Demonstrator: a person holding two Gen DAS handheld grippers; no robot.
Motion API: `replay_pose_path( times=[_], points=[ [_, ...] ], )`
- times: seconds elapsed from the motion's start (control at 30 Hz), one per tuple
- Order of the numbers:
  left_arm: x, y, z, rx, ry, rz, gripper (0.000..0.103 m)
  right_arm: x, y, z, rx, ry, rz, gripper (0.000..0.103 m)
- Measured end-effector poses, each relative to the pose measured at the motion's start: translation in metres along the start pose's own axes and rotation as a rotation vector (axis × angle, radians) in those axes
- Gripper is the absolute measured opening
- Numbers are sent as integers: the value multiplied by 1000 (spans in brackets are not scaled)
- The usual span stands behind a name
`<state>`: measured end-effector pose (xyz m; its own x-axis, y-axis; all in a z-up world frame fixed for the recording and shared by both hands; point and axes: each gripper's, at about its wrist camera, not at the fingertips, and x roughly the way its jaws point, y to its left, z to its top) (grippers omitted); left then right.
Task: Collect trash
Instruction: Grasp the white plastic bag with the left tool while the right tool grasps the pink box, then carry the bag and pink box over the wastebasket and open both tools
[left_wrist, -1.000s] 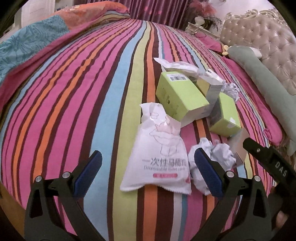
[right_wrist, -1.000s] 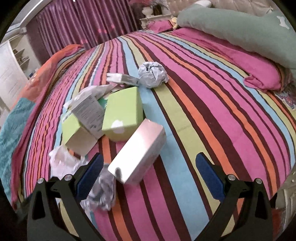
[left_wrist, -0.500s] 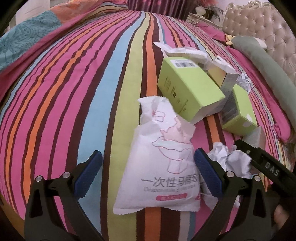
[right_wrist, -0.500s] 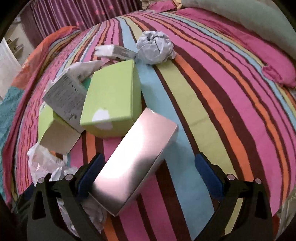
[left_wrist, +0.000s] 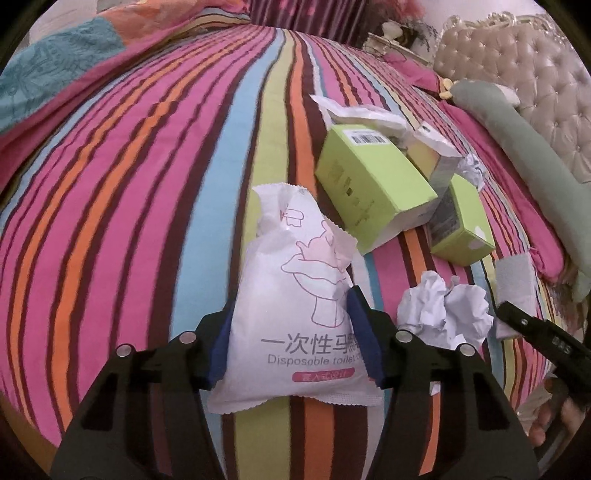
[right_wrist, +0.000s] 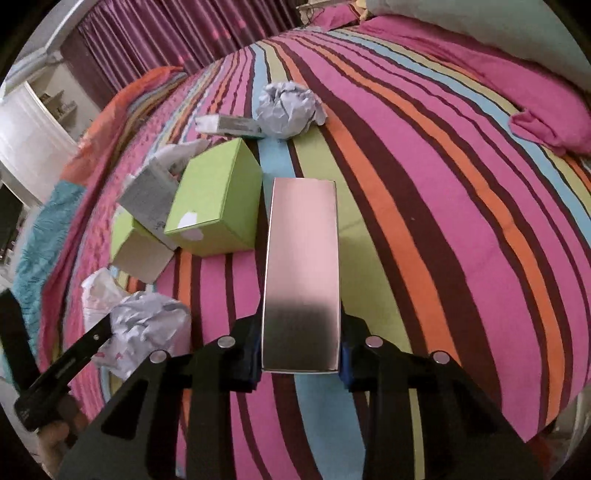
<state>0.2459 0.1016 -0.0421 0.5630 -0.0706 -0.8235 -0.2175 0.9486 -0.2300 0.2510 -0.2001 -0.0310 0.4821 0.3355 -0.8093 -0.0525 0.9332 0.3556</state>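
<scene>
My left gripper (left_wrist: 291, 343) is shut on a white packet (left_wrist: 295, 295) printed "Disposable toilet", which lies on the striped bedspread (left_wrist: 147, 184). My right gripper (right_wrist: 300, 354) is shut on a long pink-silver box (right_wrist: 301, 258), its jaws against the box's near end. Green boxes (left_wrist: 369, 184) (right_wrist: 218, 203) lie piled with a grey box (right_wrist: 147, 195). Crumpled paper balls lie near (left_wrist: 447, 310) (right_wrist: 147, 325) and far (right_wrist: 288, 107). The right gripper also shows at the left wrist view's right edge (left_wrist: 535, 332).
A flat white wrapper (left_wrist: 354, 114) and a small grey box (right_wrist: 229, 125) lie beyond the pile. A green bolster (left_wrist: 524, 147), pink pillow (right_wrist: 546, 110) and tufted headboard (left_wrist: 535, 74) border the bed. A white cabinet (right_wrist: 29, 140) and purple curtains (right_wrist: 166, 33) stand behind.
Both grippers moved in and closed: the left onto the white packet, the right onto the pink-silver box, which has turned to line up with the fingers.
</scene>
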Motion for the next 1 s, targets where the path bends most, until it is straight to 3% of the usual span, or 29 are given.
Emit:
replay_pose_path(
  times=[0.33,0.53,0.8,1.0],
  points=[
    [-49,1,-18,16,-53,-69,56,-54,5,-23,-62,-53,17,29],
    [-94,-5,-56,77,-68,-119,56,-85,7,-52,-84,-36,63,29],
    [-136,-17,-151,177,24,-165,57,-103,7,-121,-130,60,57,29],
    [-124,-18,-202,169,156,-170,57,-92,4,-168,-109,166,55,29]
  ],
)
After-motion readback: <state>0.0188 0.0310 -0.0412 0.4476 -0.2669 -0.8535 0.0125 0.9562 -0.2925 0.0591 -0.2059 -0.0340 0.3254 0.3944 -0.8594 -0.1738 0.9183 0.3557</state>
